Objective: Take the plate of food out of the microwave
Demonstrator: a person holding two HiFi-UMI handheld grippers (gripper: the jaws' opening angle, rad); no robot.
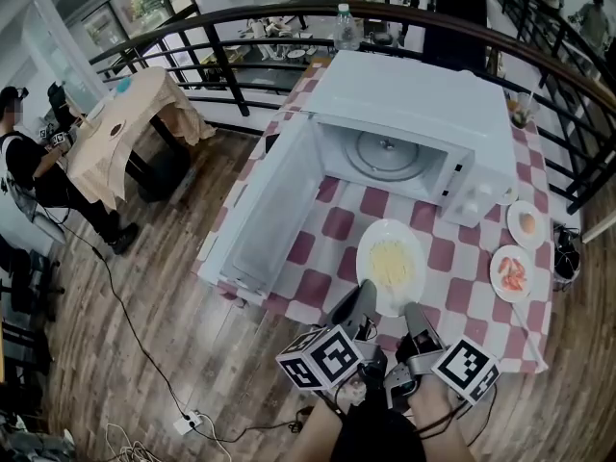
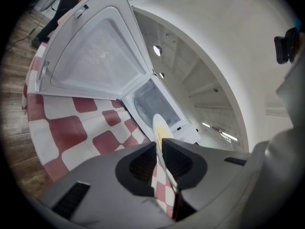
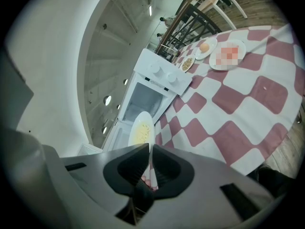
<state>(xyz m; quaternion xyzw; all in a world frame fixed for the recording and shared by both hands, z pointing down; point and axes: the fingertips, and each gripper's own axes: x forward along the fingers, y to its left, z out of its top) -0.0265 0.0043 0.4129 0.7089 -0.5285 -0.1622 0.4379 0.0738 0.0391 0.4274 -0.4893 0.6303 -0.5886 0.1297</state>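
Observation:
A white plate of yellow food (image 1: 390, 263) is out in front of the white microwave (image 1: 414, 104), over the red-checked table (image 1: 327, 224). The microwave door (image 1: 265, 210) hangs wide open to the left, and the glass turntable (image 1: 383, 152) inside is bare. My left gripper (image 1: 363, 295) is shut on the plate's near rim, and my right gripper (image 1: 415, 316) is shut on the same rim just to its right. In the left gripper view the plate (image 2: 160, 128) stands edge-on between the pads of that gripper (image 2: 158, 149). The right gripper view shows the plate (image 3: 141, 130) pinched by the right gripper (image 3: 149, 152).
Two small plates sit at the table's right edge, one with an egg (image 1: 526, 223) and one with red food (image 1: 511, 272). A bottle (image 1: 346, 27) stands behind the microwave. A curved railing (image 1: 212, 27) runs behind the table. A person (image 1: 38, 171) stands at far left.

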